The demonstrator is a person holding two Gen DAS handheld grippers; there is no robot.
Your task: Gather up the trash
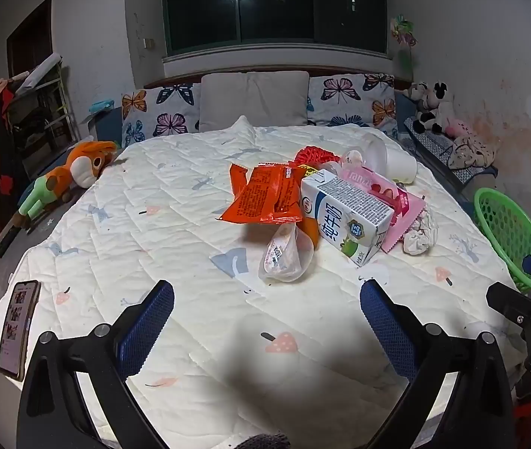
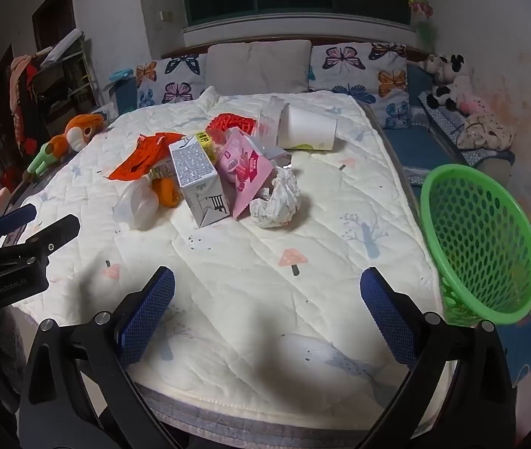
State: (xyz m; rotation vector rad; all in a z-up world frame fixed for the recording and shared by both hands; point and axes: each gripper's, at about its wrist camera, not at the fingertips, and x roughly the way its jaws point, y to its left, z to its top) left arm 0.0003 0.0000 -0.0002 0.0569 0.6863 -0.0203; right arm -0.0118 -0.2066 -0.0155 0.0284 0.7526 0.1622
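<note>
White quilted bed (image 1: 175, 202) carries the trash ahead of both wide, empty hand-held grippers, left (image 1: 267, 318) and right (image 2: 267, 307). Green basket (image 2: 482, 239) waits right. Milk carton (image 1: 347, 213) looks stiff; crumpled paper (image 2: 276, 202) light, soft.

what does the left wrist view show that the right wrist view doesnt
Only the left wrist view shows the phone lying at the quilt's left edge.

Only the right wrist view shows the whole green basket; the left view catches just part of it.

Both share the milk carton, orange wrapper, crumpled paper, white cup, and each view's own open, empty gripper: left, right.
</note>
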